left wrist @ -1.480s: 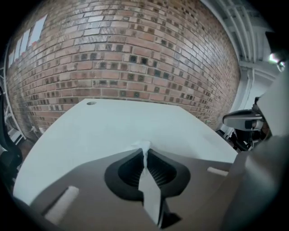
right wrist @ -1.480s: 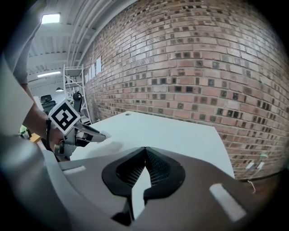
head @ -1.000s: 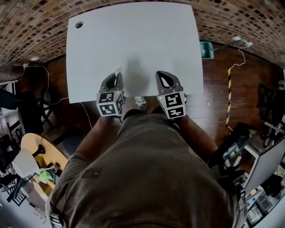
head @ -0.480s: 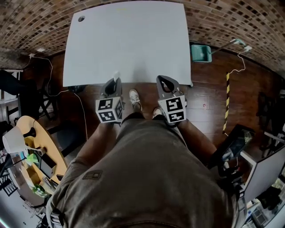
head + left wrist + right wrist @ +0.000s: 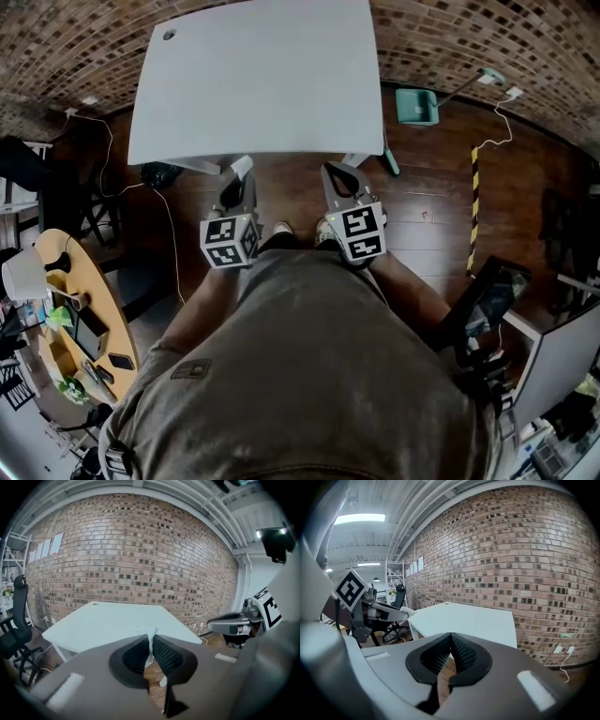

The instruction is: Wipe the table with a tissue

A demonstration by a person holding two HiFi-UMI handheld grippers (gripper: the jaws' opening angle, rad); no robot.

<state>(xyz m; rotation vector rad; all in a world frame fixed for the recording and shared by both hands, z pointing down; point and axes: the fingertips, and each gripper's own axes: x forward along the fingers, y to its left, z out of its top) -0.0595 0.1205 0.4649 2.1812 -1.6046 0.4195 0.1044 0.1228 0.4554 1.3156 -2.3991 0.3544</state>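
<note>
The white table (image 5: pixel 253 84) stands ahead of me, against the brick floor edge in the head view. Both grippers hang over the wooden floor, short of the table's near edge. My left gripper (image 5: pixel 238 174) is shut on a small white tissue (image 5: pixel 242 167); in the left gripper view the tissue (image 5: pixel 151 644) sticks up as a thin strip between the closed jaws, with the table (image 5: pixel 112 623) beyond. My right gripper (image 5: pixel 334 172) is shut with nothing in it; its own view shows the jaws (image 5: pixel 451 638) meeting, and the table (image 5: pixel 464 619) further off.
A teal dustpan (image 5: pixel 415 105) lies on the floor right of the table. A yellow-black tape strip (image 5: pixel 473 202) and cables (image 5: pixel 169 216) run over the wooden floor. A round wooden table (image 5: pixel 66 309) with clutter stands at the left. An office chair (image 5: pixel 18 620) stands left of the white table.
The view has backed away from the table. Both grippers, which were over the table's near edge, now hang over the floor in front of it. The left one still holds the tissue.
</note>
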